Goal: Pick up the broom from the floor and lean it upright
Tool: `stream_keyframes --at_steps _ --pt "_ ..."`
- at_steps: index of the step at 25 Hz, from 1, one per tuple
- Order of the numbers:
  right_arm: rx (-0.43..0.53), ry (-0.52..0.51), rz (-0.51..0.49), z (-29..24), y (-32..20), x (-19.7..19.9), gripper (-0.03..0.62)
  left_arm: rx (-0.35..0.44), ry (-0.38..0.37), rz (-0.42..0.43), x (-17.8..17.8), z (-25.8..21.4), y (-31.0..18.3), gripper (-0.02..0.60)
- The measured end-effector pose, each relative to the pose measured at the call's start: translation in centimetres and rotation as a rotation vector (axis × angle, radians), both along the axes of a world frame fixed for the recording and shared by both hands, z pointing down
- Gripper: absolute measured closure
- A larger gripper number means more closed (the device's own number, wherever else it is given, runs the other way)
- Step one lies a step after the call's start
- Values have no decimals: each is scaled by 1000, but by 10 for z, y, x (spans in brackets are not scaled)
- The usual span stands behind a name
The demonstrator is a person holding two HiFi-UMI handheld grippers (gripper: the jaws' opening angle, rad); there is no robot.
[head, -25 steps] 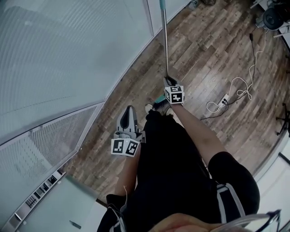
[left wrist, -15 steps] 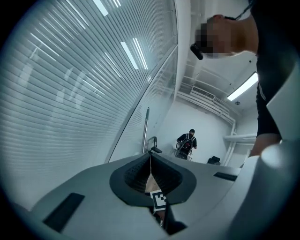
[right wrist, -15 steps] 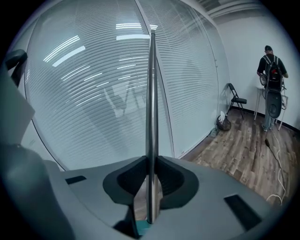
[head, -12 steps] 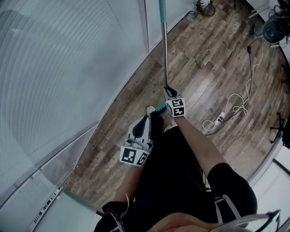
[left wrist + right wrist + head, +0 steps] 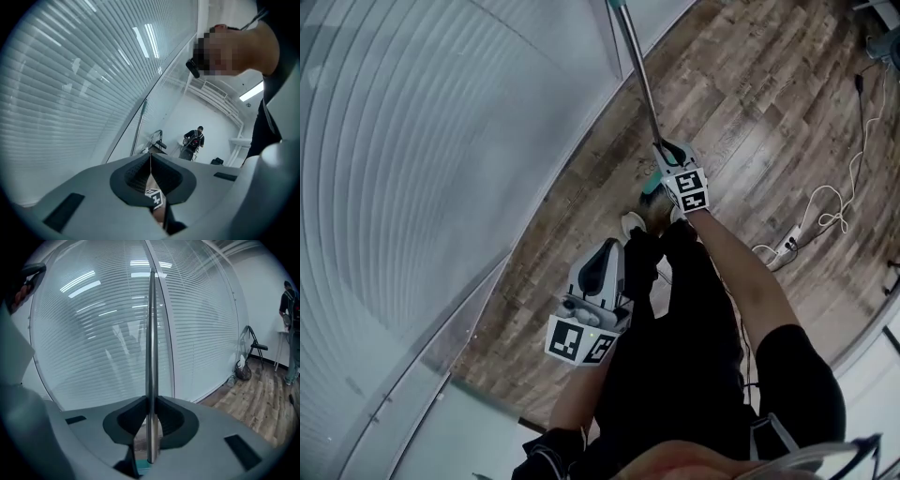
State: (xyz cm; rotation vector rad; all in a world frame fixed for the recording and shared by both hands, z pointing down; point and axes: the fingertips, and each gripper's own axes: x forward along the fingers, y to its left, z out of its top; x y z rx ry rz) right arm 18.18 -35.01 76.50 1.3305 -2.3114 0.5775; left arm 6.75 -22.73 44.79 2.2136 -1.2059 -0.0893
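Note:
The broom stands nearly upright. Its thin metal handle [image 5: 639, 75] rises from my right gripper [image 5: 667, 152] toward the glass wall, with a teal grip at the top. The teal broom head [image 5: 651, 192] rests on the floor by the person's shoes. In the right gripper view, the handle [image 5: 151, 348] runs straight up between the jaws of my right gripper [image 5: 151, 405], which is shut on it. My left gripper [image 5: 609, 247] hangs lower beside the person's leg. Its jaws are shut with nothing in them, as the left gripper view also shows for this gripper [image 5: 150, 157].
A curved glass wall with blinds [image 5: 441, 141] fills the left side. The wooden floor [image 5: 750, 103] lies to the right, with a power strip and white cable [image 5: 787, 246]. A folding chair [image 5: 255, 350] and a standing person [image 5: 288, 301] are further off.
My right gripper has moved with the broom handle toward the glass wall, and the handle now slants up to the left. My left gripper has sunk beside the leg, still shut.

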Motion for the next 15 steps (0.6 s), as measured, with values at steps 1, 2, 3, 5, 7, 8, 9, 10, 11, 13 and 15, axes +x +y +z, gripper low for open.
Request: stream_keyframes --at_steps 1,2,3,5,7,8,9,10,11,13,15 --pt "1 8 -3 21 -4 2 517 8 16 -3 1 11 -5 561" --pt "2 15 -4 43 -9 3 517 22 22 -1 2 22 -9 561" --pt "1 19 -5 65 -14 3 517 39 18 4 3 32 -13 560" --pt "-3 22 -5 107 -21 2 517 62 0 8 5 53 -19 561" --pt "-9 26 -9 144 -26 9 517 59 18 -12 8 73 -25 561" --pt "-6 28 -10 159 -32 15 517 58 36 -25 10 83 -30 561" --pt "0 28 -11 172 -41 18 517 58 47 -34 12 92 -36 561" --pt "4 27 -9 183 -50 19 517 57 49 -35 13 102 -41 561" --pt "3 27 -6 195 -56 19 517 51 44 -27 13 113 -43 561" --pt "-5 36 1 218 -61 19 517 32 32 -2 13 132 -43 561" --pt "-4 49 -9 236 -61 17 517 19 24 11 14 145 -43 561"
